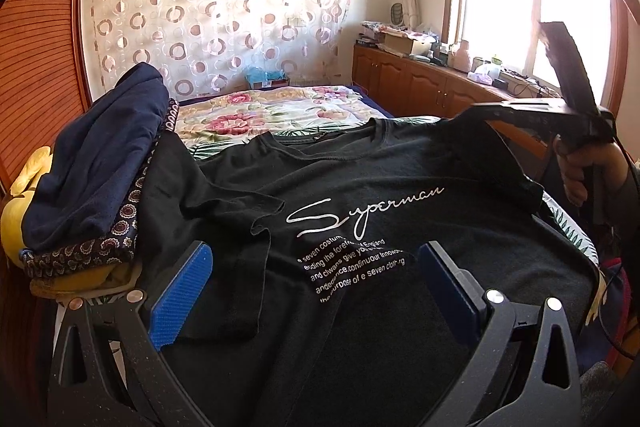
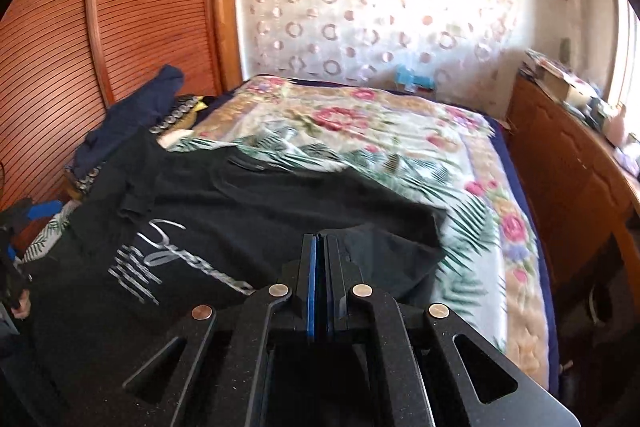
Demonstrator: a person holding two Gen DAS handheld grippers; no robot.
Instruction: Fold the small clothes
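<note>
A black T-shirt (image 1: 360, 187) with white "Superman" print lies face up on the bed, its left sleeve folded in over the chest. My left gripper (image 1: 316, 279) is open and empty, its blue pads just above the shirt's lower part. My right gripper (image 2: 320, 247) is shut on the shirt's right shoulder edge (image 2: 360, 251) and lifts it; the left wrist view shows it (image 1: 480, 109) holding the cloth up at the right. The shirt (image 2: 240, 203) spreads to the left in the right wrist view.
A stack of folded clothes (image 1: 92, 179), navy on top, sits at the bed's left. The floral quilt (image 2: 380, 131) covers the far bed. A wooden cabinet (image 1: 420, 83) with clutter runs under the window at right. A slatted wardrobe (image 2: 80, 47) stands at left.
</note>
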